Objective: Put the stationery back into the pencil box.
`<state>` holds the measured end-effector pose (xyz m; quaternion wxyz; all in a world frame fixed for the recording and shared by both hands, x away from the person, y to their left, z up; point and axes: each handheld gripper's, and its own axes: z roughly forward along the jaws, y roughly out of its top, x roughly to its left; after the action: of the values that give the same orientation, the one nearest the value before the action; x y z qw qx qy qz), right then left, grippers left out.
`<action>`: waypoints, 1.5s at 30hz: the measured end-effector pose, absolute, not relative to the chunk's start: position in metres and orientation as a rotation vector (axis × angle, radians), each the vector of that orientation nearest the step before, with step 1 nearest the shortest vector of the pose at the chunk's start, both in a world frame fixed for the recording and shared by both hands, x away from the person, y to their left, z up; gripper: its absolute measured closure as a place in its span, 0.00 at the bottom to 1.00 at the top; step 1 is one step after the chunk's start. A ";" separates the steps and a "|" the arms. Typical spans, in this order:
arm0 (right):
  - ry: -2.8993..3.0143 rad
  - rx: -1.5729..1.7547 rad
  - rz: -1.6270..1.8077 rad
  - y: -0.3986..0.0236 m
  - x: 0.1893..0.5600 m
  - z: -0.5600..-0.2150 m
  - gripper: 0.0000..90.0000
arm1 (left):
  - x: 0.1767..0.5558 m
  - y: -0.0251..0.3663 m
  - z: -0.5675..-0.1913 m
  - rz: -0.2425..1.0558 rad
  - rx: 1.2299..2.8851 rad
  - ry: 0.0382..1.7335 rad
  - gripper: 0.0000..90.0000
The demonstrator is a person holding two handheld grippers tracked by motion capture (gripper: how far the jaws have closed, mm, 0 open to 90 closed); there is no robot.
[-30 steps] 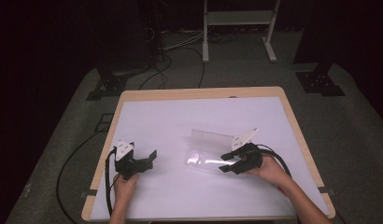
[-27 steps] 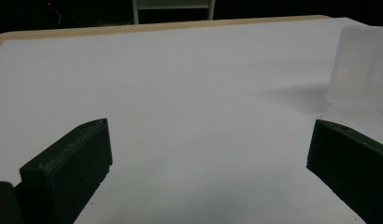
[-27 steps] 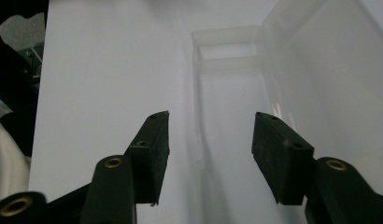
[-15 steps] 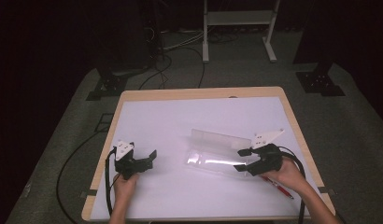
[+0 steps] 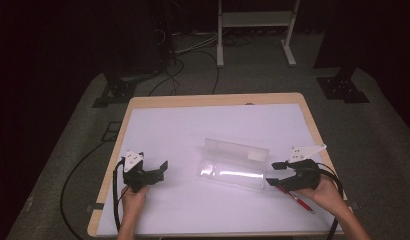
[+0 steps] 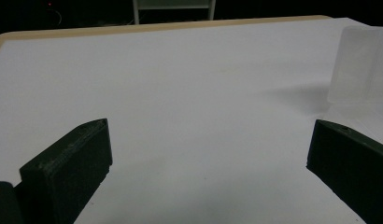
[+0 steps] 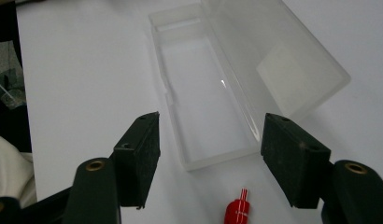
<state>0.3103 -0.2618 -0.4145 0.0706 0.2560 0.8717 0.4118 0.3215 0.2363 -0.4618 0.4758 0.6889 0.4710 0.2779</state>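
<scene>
A wooden-edged table (image 5: pixel 143 102) takes up the middle of the room, its top covered by a white sheet (image 5: pixel 213 130). On the dark floor beyond its far side stand the white legs of a rack (image 5: pixel 220 45), with black cables (image 5: pixel 180 60) looping near them.

On the sheet, right of centre, lies a clear plastic box (image 5: pixel 233 172), long and shallow, with its hinged lid (image 5: pixel 236 150) open and raised along the far side. From the right gripper view the tray of the box (image 7: pixel 199 98) looks empty, and the lid (image 7: pixel 278 56) leans away to that view's right.

The left gripper (image 5: pixel 155 170) rests near the left near corner of the table, held in the person's left hand (image 5: pixel 133 197), well apart from the box. Its jaws stand wide and hold nothing; the left gripper view shows bare white sheet between them and one end of the box (image 6: pixel 360 65) off to the right.

The right gripper (image 5: pixel 275 172) is held in the right hand (image 5: pixel 330 192), just beside the right end of the box. Its jaws are spread too, with nothing between them, and they point at the box's short end.

A red pen (image 5: pixel 295 197) lies on the sheet under the right gripper, running toward the near right. Its red tip (image 7: pixel 237 210) shows between the jaws, just short of the box and not touching it.
</scene>
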 end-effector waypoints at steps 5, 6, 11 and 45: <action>2.610 0.798 1.223 -0.271 0.307 -0.417 0.41 | 0.321 0.236 -0.462 0.681 1.691 1.148 0.00; 2.604 0.805 1.220 -0.274 0.306 -0.419 0.41 | 0.321 0.236 -0.462 0.681 1.690 1.148 0.00; 2.600 0.828 1.197 -0.281 0.302 -0.423 0.41 | 0.322 0.236 -0.462 0.680 1.685 1.152 0.00; 2.588 0.966 1.113 -0.316 0.270 -0.463 0.70 | 0.321 0.236 -0.462 0.685 1.691 1.154 0.00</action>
<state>0.2700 -0.3162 -0.4627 0.0819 0.3233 0.8661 0.3724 0.3214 0.2357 -0.4617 0.4719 0.6906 0.4712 0.2798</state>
